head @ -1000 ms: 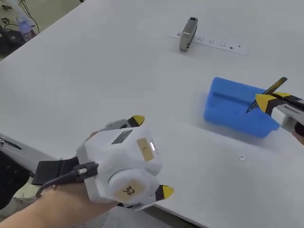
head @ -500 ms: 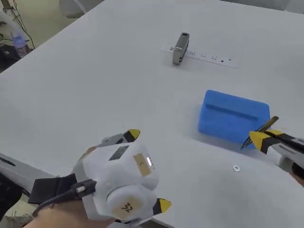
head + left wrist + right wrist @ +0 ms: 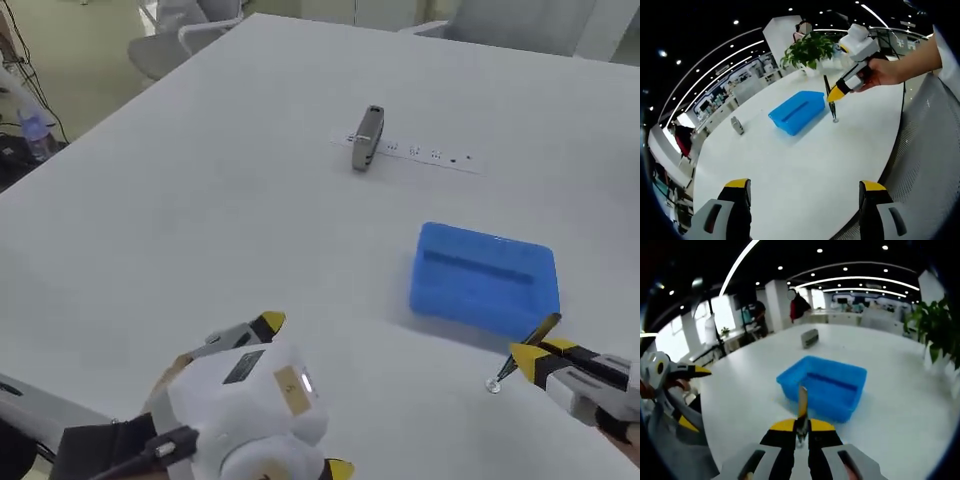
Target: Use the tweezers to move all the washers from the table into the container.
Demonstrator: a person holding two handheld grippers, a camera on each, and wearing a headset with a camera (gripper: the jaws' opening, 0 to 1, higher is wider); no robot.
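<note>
The right gripper (image 3: 530, 358) clamps slim dark tweezers (image 3: 527, 343), slanted tips-down at a small silver washer (image 3: 492, 386) just beside the blue plastic container's (image 3: 470, 300) near wall. The left gripper (image 3: 805, 184) hangs jaws apart at the white worktop's (image 3: 200, 200) near edge, with bare surface between them.

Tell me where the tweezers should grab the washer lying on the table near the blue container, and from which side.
Pinch the washer across its ring, one tweezers tip in the hole, the other outside the rim. It lies flat and thin on the table, so come down steeply from above, probably on the side away from the blue container, where the tips hover.
</note>
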